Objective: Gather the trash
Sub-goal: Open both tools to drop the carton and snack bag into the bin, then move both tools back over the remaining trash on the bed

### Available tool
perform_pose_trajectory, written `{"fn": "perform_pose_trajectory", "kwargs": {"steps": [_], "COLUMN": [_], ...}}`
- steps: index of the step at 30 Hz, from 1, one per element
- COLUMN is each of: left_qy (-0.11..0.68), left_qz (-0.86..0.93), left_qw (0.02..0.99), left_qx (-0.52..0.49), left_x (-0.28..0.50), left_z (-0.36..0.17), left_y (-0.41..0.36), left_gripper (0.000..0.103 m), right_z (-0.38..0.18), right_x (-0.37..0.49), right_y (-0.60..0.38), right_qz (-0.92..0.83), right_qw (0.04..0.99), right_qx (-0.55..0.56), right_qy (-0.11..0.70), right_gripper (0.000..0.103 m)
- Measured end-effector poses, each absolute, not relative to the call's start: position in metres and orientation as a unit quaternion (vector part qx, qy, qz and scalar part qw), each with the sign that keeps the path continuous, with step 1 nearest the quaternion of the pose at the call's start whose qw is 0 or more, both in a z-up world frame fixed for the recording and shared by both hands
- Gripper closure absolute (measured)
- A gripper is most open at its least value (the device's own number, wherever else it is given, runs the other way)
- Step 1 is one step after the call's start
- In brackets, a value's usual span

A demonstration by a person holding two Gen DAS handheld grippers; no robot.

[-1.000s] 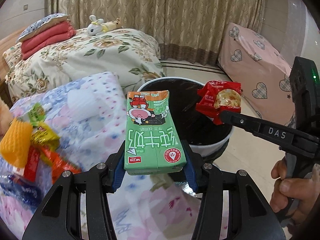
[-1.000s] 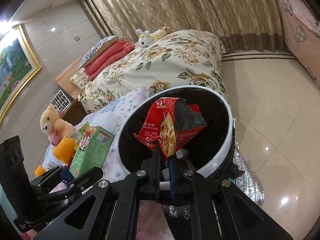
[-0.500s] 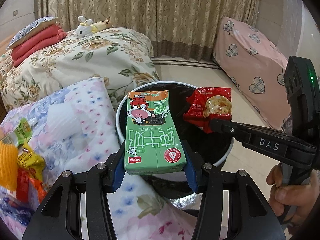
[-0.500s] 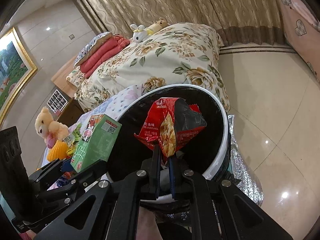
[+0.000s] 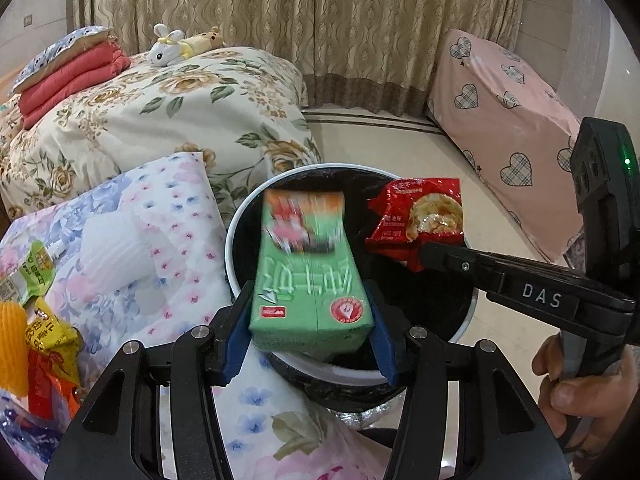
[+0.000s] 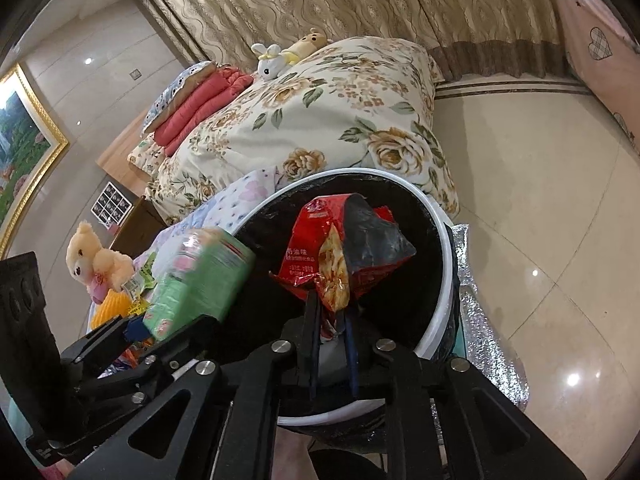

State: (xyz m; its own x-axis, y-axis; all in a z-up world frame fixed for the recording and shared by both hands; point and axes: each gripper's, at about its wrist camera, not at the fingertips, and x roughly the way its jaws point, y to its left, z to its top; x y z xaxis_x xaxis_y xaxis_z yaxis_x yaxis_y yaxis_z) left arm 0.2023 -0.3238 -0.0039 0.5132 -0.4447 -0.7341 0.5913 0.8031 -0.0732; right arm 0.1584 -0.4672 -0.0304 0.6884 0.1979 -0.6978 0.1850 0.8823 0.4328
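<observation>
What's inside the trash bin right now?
The trash bin shows a black liner; something pale lies at the bottom behind the right gripper's fingers. The green carton and red wrapper cover the rest.

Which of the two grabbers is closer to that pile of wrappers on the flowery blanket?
Left. The left gripper, with the green carton, is beside the wrappers; the right gripper is farther, across the bin.

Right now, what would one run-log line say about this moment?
stage: drop into trash bin | left gripper: opening, green milk carton slipping | right gripper: opening, red snack wrapper between jaws
</observation>
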Motion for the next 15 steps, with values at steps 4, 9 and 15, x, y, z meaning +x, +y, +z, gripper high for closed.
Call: {"fn": "perform_pose_trajectory", "kwargs": {"steps": [4,9,15], "left_qy": [0.387,0.388,0.394], "left_qz": [-0.297,-0.291,-0.278], "left_qw": [0.869,0.871,0.875], "left_qx": [0.088,0.076,0.053], "left_x": [0.198,0.188,0.174], "left_z": [-0.003,-0.004,-0.007], "left_y": [-0.32,-0.307,-0.28], "left_gripper": [0.042,0.041,0.041], "right_z": [-0.027,-0.024,-0.019], "right_x": [0.155,0.15,0.139], "right_y": [-0.468,-0.465,-0.453], "right_qz": [0.0,-0.005,-0.005], "right_qw": [0.888,0.89,0.898], "right_qx": [0.249,0.249,0.243], "right_qy": [0.386,0.381,0.366], "right_gripper": [0.06,0.057,0.046]}}
